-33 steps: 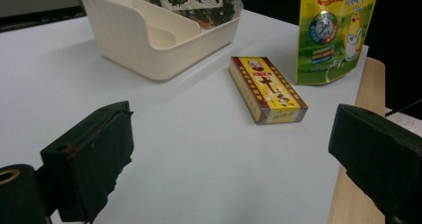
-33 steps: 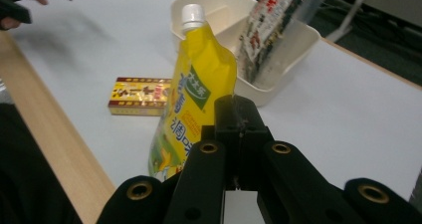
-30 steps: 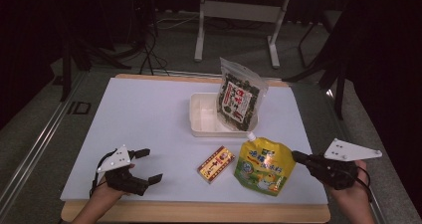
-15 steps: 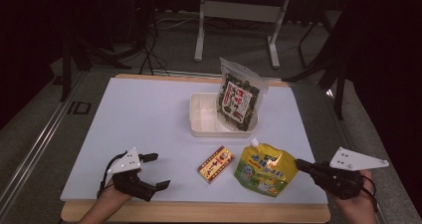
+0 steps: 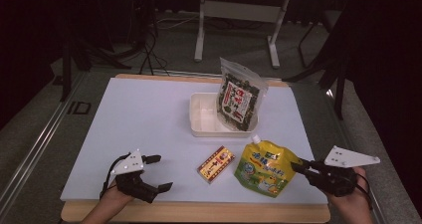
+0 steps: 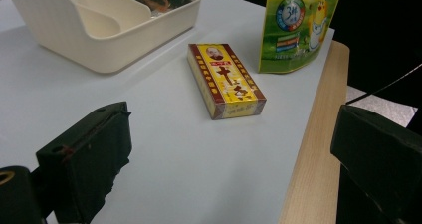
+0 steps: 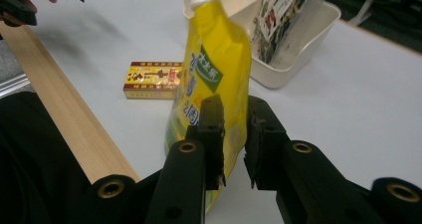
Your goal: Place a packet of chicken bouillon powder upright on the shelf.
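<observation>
Clearly, the work in hand concerns the yellow spout pouch (image 5: 266,167), which lies near the front edge of the white surface (image 5: 149,119), directly ahead of the right claw (image 5: 298,165). In the right gripper view the two black jaws stand at either side of the pouch's edge (image 7: 219,79), with a narrow gap between them; they look nearly together on the film, but I cannot tell whether they truly pinch it. The white cap points away from this claw, toward the cream bin (image 5: 206,115), where a dark snack bag (image 5: 239,100) leans in the far compartment.

Beside the pouch, on the side of the left claw (image 5: 158,173), lies a small yellow and red box (image 5: 216,163). The left claw rests with its jaws wide apart and holds nothing; the box is just ahead of it in the left gripper view (image 6: 225,79).

To do the step well, I judge the right claw should bite deep on the side seam, not on the soft belly, because the film is slippery. It should press firmly, then lift slowly, so the pouch does not swing into the box.
</observation>
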Motion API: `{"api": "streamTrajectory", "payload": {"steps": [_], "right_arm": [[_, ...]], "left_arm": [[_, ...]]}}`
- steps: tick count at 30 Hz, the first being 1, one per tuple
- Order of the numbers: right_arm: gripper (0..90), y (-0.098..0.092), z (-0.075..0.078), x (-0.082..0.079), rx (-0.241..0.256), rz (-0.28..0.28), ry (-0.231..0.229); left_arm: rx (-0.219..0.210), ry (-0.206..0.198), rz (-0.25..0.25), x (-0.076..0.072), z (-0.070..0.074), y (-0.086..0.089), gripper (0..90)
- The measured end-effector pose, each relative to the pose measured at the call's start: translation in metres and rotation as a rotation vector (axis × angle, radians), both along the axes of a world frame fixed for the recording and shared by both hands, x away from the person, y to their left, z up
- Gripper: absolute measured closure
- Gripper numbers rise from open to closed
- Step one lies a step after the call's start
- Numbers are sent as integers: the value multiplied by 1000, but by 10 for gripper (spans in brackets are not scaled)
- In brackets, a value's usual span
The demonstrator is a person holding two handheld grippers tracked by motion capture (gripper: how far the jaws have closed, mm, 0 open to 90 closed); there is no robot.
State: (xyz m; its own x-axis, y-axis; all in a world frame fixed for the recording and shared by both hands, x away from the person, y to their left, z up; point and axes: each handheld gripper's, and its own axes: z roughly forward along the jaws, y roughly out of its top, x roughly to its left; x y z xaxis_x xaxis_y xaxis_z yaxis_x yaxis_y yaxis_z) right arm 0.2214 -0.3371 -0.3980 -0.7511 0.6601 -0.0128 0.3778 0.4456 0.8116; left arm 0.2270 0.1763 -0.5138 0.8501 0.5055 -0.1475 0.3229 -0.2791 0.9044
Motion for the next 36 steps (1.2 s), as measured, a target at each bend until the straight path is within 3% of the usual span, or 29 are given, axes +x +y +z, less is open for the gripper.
{"api": "streamTrajectory", "payload": {"steps": [5, 10, 16, 25, 36], "right_arm": [[759, 5, -12, 8, 1, 17, 44], [811, 12, -20, 15, 11, 20, 78], [897, 14, -20, 19, 15, -42, 100], [900, 20, -16, 16, 25, -48, 94], [900, 22, 18, 15, 49, -84, 17]], "left_arm": [[1, 2, -2, 0, -1, 0, 28], [2, 6, 3, 1, -2, 1, 28], [-9, -4, 9, 1, -3, 2, 27], [-9, -12, 21, 3, -7, 4, 27], [-18, -23, 38, 4, -6, 7, 27]]}}
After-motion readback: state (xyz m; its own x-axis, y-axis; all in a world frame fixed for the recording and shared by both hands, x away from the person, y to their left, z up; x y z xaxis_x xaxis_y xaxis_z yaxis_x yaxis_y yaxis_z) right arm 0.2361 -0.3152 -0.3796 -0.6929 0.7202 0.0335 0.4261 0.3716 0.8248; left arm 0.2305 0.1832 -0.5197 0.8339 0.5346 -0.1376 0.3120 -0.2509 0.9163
